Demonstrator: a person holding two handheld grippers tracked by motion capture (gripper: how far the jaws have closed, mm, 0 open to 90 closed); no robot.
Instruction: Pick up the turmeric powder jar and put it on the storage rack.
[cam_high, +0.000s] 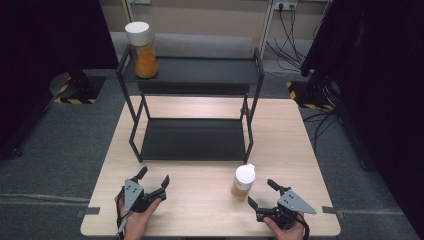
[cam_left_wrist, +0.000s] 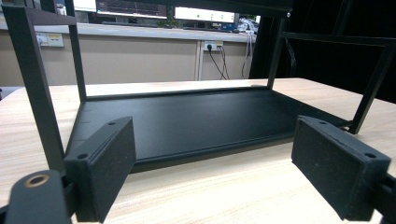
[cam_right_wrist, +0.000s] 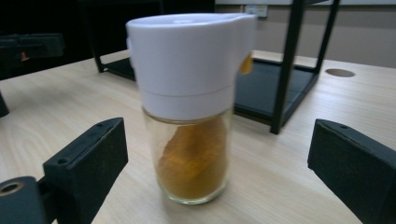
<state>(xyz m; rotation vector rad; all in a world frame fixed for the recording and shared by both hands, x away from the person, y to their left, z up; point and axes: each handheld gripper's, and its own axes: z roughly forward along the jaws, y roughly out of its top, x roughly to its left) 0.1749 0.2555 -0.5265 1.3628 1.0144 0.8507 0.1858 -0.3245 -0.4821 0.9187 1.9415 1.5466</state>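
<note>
Tongs in your right hand (cam_high: 261, 196) gape wide around nothing — the white-capped spice jar (cam_high: 243, 182) stands upright on the table (cam_high: 200, 200) just beyond them. Your left tongs (cam_high: 152, 178) are spread too, facing the black rack (cam_high: 192, 137) — a second jar (cam_high: 142, 49) sits on its top shelf.

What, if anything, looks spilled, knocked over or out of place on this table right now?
Nothing stands out. The glass spice jar with a white cap stands upright on the light wooden table, its orange powder inside. A second white-capped glass jar stands upright on the top shelf of the black metal rack. No spill is visible.
</note>
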